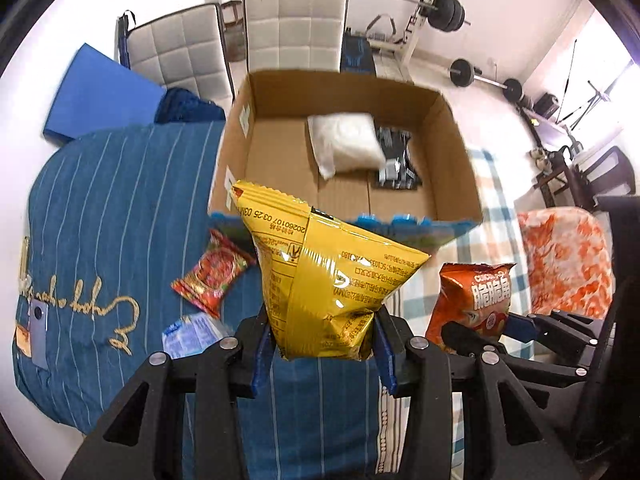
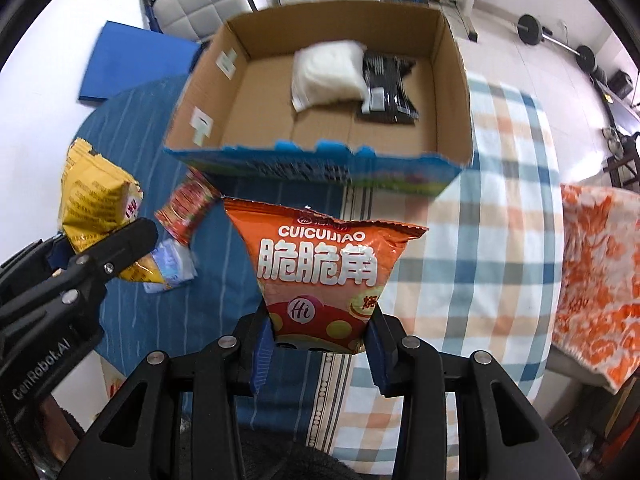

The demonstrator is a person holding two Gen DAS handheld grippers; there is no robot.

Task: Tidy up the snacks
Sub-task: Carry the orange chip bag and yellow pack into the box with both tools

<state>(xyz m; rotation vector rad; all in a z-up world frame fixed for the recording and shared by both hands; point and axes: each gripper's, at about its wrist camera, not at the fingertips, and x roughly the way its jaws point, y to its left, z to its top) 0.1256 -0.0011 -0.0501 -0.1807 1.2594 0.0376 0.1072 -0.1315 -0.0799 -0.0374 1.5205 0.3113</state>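
The left gripper [image 1: 323, 354] is clamped on the bottom edge of a yellow bag [image 1: 320, 276], held up over the blue cloth [image 1: 112, 216] just short of the box [image 1: 452, 128]; the right gripper [image 2: 320, 350] pinches an orange bag [image 2: 320, 264] the same way, its jaws closed onto the lower seam. Each wrist view catches the other tool at its edge: the left view shows the orange bag at the right with only part of its lettering, while the right view shows the yellow bag at far left, half hidden behind a black finger. Only the left view shows a phone [image 1: 39, 330] lying on the blue cloth near gold script embroidery, and a barbell rack behind the chairs [image 1: 296, 28]. The right view shows more of the checked cloth [image 2: 500, 208] and the box's blue printed front wall. Both views show a white bag [image 2: 330, 72] and a black packet [image 2: 386, 84] inside the box at its far side, touching, and a red packet [image 1: 212, 274] and a pale blue packet [image 1: 192, 334] on the blue cloth before the box. The orange bag reads "CUICUIJIAO" over large white Chinese characters, with "Hi" in a circle. The yellow bag's back carries an upside-down date stamp, "20260107 03-25". The left tool's body reads "GenRobot.AI" in the right view.
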